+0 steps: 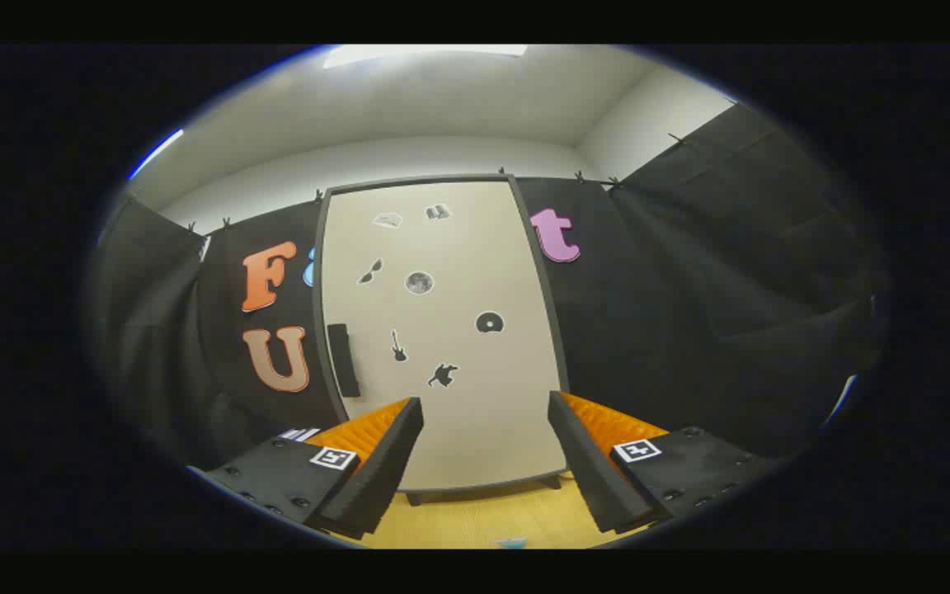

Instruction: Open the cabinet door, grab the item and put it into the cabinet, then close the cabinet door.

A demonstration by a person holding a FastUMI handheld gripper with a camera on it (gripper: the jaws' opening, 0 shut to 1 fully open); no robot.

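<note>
The gripper [485,404] hangs wide and empty before the shut cabinet door [442,330]; it should steer toward the dark handle [343,360], left of centre, squarely.

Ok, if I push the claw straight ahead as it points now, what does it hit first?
Probably the closed cabinet door: the open claw faces its lower panel, right of the dark handle, nothing between. How far off is unclear.

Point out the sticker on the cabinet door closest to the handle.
The guitar sticker, just beside the dark handle; the other stickers sit farther off. The open tool holds nothing.
</note>
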